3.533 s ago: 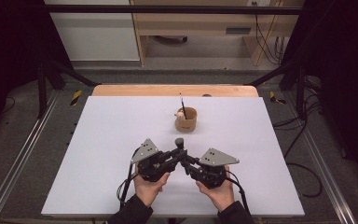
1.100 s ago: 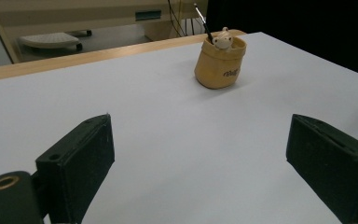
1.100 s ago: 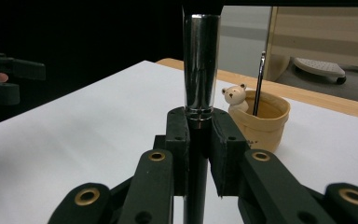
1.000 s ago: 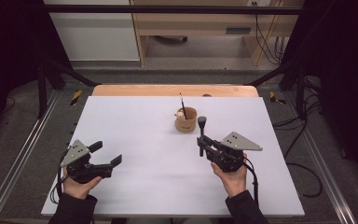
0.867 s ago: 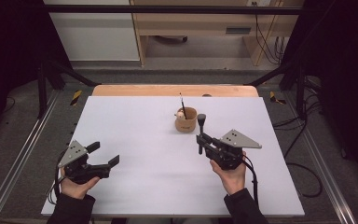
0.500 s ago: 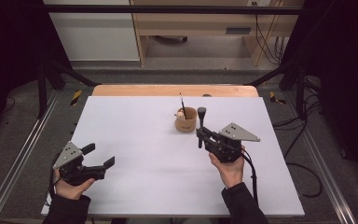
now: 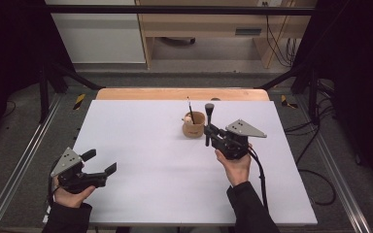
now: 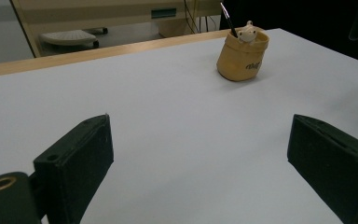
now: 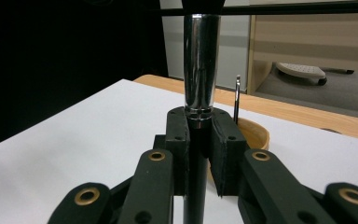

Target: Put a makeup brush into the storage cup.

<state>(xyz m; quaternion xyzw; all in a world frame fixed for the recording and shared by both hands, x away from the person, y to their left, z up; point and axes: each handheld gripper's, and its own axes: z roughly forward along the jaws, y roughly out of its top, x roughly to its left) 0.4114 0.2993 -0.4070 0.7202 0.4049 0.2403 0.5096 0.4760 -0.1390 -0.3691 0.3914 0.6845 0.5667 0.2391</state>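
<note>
Right gripper point(image 7: 209, 132) clamps a makeup brush point(image 7: 208, 121) by its black handle, held upright, chrome ferrule just above the pads point(image 9: 179, 140), brush head up. It sits just right of the tan pen cup point(image 7: 194, 124) at mid-table; the cup holds a thin dark stick point(image 7: 190, 104) and a small frog figure point(image 8: 247, 31). Left gripper point(image 7: 99, 161) is over the near-left table point(image 7: 141, 160) edge, jaws wide, nothing between them.

The dark print on the tan cup point(image 8: 242, 53) is too small to read.
</note>
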